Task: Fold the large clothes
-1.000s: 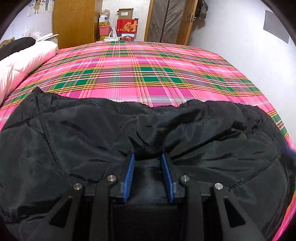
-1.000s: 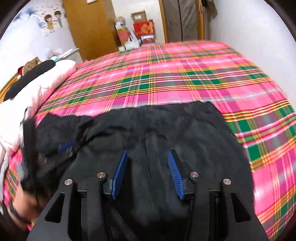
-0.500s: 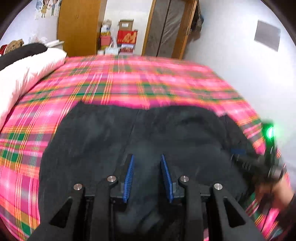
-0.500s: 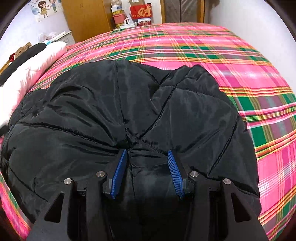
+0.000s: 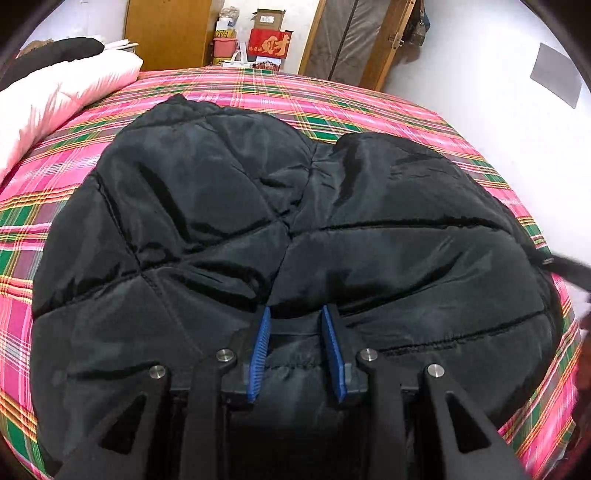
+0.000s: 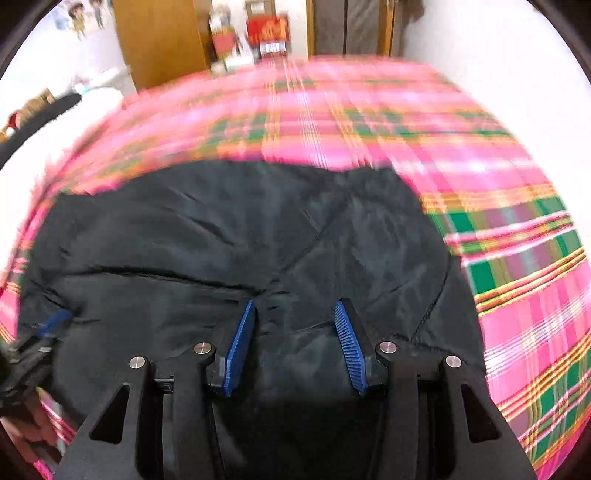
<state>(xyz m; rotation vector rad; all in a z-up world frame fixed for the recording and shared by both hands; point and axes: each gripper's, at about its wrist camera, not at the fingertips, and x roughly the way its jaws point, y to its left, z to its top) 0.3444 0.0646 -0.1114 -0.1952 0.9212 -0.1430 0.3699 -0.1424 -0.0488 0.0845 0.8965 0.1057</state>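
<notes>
A black quilted jacket point(image 5: 280, 221) lies spread on the pink plaid bed point(image 5: 332, 107). My left gripper point(image 5: 295, 321) is shut on a fold of the jacket at its near edge, with fabric pinched between the blue pads. In the right wrist view, which is blurred, the jacket point(image 6: 258, 236) fills the lower half. My right gripper point(image 6: 295, 314) has its jaws wider apart, with jacket fabric bunched between them. The left gripper point(image 6: 51, 325) shows at the left edge there, on the jacket.
A white pillow point(image 5: 55, 99) and a dark garment point(image 5: 59, 51) lie at the bed's left. A wooden wardrobe point(image 5: 166, 33), boxes point(image 5: 266, 40) and a door point(image 5: 354, 40) stand beyond the bed. A white wall point(image 5: 498, 92) runs along the right.
The left view now sits low and close over the jacket's quilted side, after a higher, wider view. The right gripper has pulled back and is moving fast, so its view is blurred.
</notes>
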